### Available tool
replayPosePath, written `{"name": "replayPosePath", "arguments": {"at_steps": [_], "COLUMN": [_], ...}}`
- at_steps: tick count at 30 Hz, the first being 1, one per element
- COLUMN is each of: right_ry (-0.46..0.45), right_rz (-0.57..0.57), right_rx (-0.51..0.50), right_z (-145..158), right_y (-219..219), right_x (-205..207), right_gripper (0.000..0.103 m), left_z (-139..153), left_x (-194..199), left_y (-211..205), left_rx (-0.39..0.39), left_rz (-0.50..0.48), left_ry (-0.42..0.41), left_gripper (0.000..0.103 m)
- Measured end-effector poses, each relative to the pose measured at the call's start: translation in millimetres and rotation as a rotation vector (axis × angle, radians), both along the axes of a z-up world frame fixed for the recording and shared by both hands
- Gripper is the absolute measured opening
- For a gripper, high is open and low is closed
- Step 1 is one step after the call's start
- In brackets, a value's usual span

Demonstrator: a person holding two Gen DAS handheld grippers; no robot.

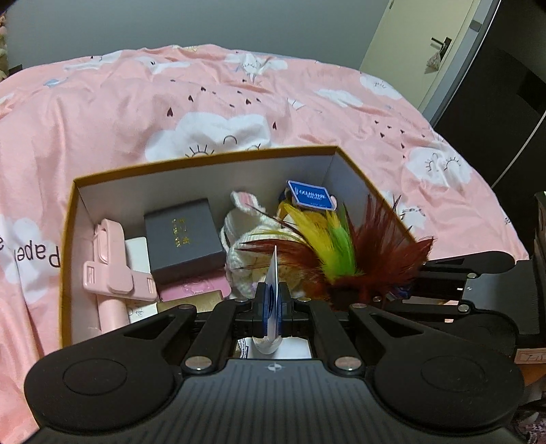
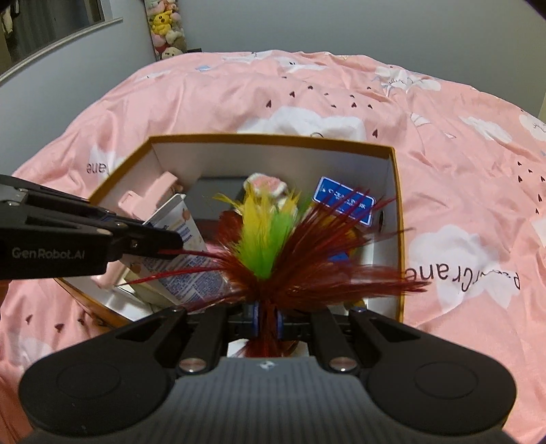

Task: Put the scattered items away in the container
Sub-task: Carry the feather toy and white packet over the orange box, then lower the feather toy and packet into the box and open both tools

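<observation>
An open cardboard box (image 1: 204, 160) (image 2: 273, 139) sits on the pink bed. My left gripper (image 1: 272, 307) is shut on a white tube (image 1: 272, 273), seen edge-on, and holds it over the box's near side; the tube also shows in the right wrist view (image 2: 184, 246). My right gripper (image 2: 268, 317) is shut on a feather shuttlecock (image 2: 269, 249) with red, yellow and green feathers, held over the box; it shows in the left wrist view (image 1: 341, 252). Inside lie a dark grey box (image 1: 182, 234), a pink holder (image 1: 109, 266), a knitted white toy (image 1: 245, 225) and a blue card pack (image 1: 310, 198).
The pink cloud-print bedspread (image 1: 204, 102) surrounds the box. A door (image 1: 426, 44) and dark furniture (image 1: 494, 102) stand at the right. Plush toys (image 2: 167, 27) hang on the far wall in the right wrist view.
</observation>
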State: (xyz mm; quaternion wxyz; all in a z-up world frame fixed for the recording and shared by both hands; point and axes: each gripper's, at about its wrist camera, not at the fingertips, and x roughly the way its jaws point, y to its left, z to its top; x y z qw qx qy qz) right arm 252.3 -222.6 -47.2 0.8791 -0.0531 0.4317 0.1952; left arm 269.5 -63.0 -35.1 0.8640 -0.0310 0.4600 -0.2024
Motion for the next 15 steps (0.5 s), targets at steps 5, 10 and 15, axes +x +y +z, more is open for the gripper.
{"name": "replayPosePath", "arguments": {"at_steps": [5, 10, 15], "right_ry": [0.02, 0.027, 0.054], "right_rz": [-0.008, -0.009, -0.009], "right_rx": [0.0, 0.001, 0.01], "right_z": [-6.0, -5.8, -6.9], "right_y": [-1.1, -1.7, -3.6], "right_x": [4.6, 5.3, 8.4], "right_gripper": [0.01, 0.011, 0.011], "left_z": [-7.7, -12.8, -12.8], "left_x": [4.6, 7.5, 7.5], "left_y": [-4.9, -11.3, -16.1], "left_rx": [0.015, 0.022, 0.033], "left_rz": [-0.001, 0.002, -0.003], "left_ry": [0.038, 0.051, 0.043], "left_gripper": [0.005, 0.005, 0.006]}}
